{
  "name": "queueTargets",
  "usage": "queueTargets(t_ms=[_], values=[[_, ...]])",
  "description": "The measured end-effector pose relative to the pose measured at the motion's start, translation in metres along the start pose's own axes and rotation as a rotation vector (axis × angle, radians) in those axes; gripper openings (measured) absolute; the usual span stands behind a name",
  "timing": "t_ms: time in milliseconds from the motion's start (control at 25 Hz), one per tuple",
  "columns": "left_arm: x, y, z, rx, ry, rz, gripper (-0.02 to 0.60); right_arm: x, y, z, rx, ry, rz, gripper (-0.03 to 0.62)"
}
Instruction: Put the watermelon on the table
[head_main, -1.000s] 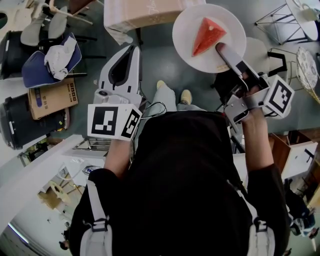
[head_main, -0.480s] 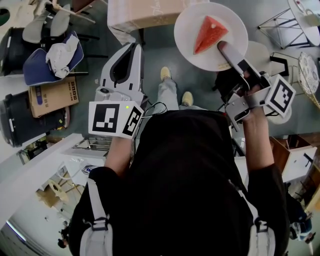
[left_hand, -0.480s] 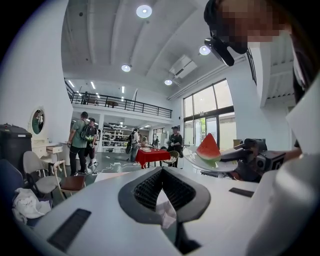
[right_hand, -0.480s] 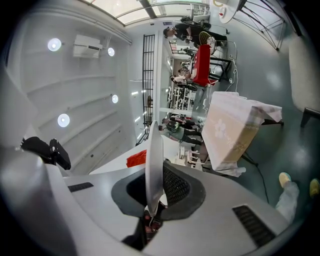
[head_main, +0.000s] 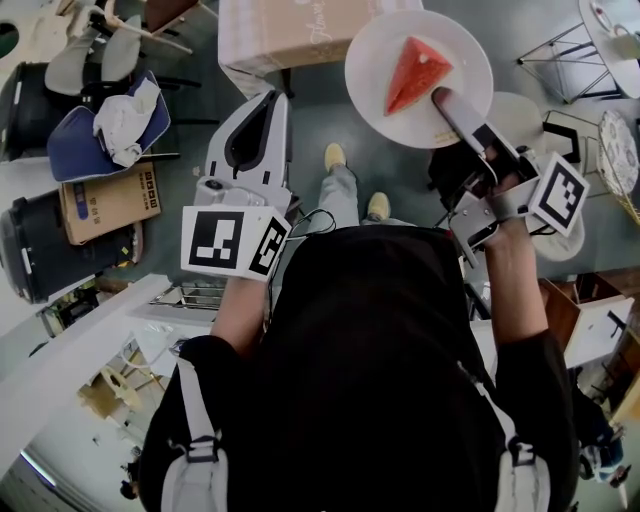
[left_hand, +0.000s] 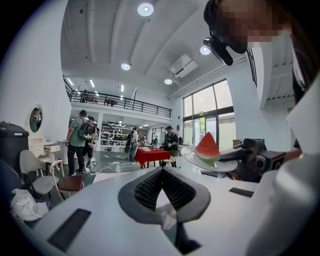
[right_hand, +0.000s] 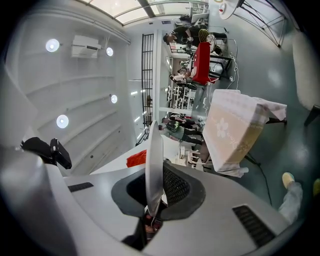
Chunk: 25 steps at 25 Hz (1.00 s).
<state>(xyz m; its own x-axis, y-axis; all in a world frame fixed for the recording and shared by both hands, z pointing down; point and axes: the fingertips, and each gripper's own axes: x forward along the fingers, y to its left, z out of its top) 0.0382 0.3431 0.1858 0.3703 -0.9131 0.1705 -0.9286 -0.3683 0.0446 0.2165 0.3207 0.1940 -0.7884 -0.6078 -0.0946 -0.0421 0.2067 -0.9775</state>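
So the right claw (head_main: 442, 98) is clamped shut on the rim of a white plate (head_main: 455, 48), pinching its near edge. In the right gripper view you see that plate edge-on, standing straight up between the two pads. The watermelon (head_main: 415, 72) is one red wedge lying on the plate, a bit left of centre in the head view, with its pointy end toward the far rim. The plate is up in the air over the grey floor (head_main: 330, 110), and it isn't resting on anything.

The table (head_main: 290, 25) with the beige cloth sits at the top of the head view, just left of the plate. From above, the plate's left edge is close to the table's right end, but I can't tell whether the two overlap.

The left claw (head_main: 270, 97) is out in front of the person and off to the left, well apart from the plate. Its tips are pressed together. From its own view you can see the wedge and plate off to the right, side-on.

The person's two yellowish shoes (head_main: 335, 155) show on the floor below. There's a blue chair (head_main: 70, 140) with a white rag on it at the far left, and a cardboard box (head_main: 105, 200) just beneath it.
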Motion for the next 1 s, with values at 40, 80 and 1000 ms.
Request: queueTargets(t_ms=[40, 80, 1000], values=[[0.003, 0.003, 0.0, -0.002, 0.002, -0.001, 0.009, 0.004, -0.002, 0.002, -0.002, 0.001, -0.004, 0.021], [0.007, 0.006, 0.0, -0.004, 0.005, -0.002, 0.009, 0.008, -0.003, 0.004, -0.002, 0.002, -0.008, 0.021], [0.099, 0.127, 0.005, -0.063, 0.039, -0.061, 0.009, 0.148, -0.03, 0.04, 0.006, -0.022, -0.046, 0.021]])
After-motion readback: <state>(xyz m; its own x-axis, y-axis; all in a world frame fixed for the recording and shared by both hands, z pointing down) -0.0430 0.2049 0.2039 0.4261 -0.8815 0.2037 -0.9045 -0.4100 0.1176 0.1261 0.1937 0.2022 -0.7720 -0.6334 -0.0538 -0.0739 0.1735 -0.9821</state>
